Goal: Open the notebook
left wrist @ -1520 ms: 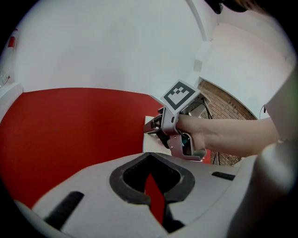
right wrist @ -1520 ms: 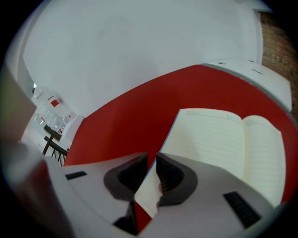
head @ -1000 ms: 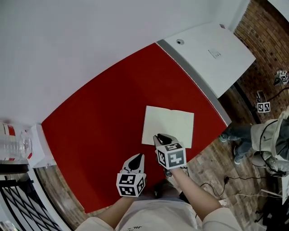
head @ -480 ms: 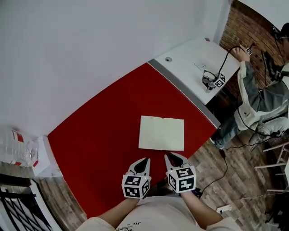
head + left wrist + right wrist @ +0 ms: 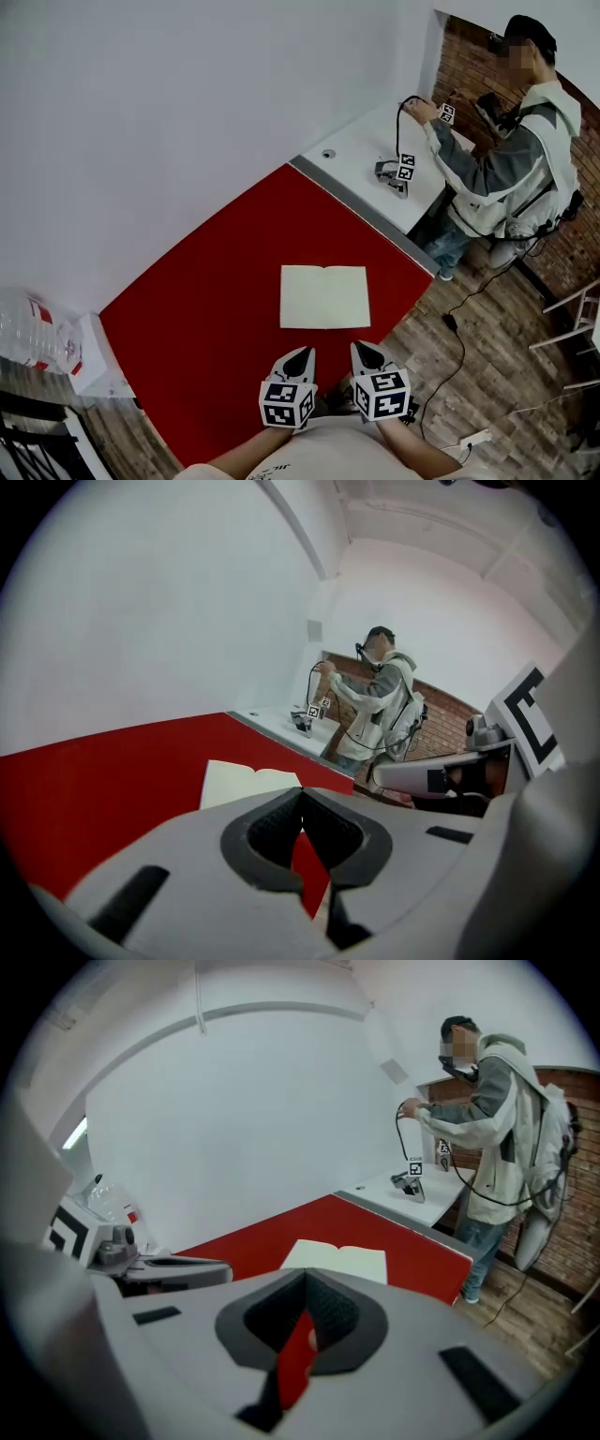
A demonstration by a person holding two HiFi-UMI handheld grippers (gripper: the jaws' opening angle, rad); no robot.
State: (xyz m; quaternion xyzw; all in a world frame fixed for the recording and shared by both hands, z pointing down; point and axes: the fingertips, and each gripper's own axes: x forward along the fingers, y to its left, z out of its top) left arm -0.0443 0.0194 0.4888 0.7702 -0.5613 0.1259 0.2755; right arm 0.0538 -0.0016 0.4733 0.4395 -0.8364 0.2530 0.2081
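The notebook (image 5: 324, 296) lies open and flat on the red table (image 5: 206, 291), its pale blank pages facing up. It also shows in the left gripper view as the notebook (image 5: 248, 785) and in the right gripper view as the notebook (image 5: 337, 1258). My left gripper (image 5: 302, 352) and right gripper (image 5: 361, 345) hover side by side at the table's near edge, short of the notebook and apart from it. Both are shut with nothing between the jaws: the tips meet on the left gripper (image 5: 301, 792) and on the right gripper (image 5: 306, 1274).
A white table (image 5: 361, 159) adjoins the red one at the back right, where a person (image 5: 497, 159) handles cabled grippers (image 5: 394, 173). A plastic bottle (image 5: 28, 333) stands at the far left. Wooden floor with cables (image 5: 459, 309) lies to the right.
Both grippers have drawn back from the notebook to the table's near edge; the right one was over the notebook's near side. The view has swung, bringing the person into sight.
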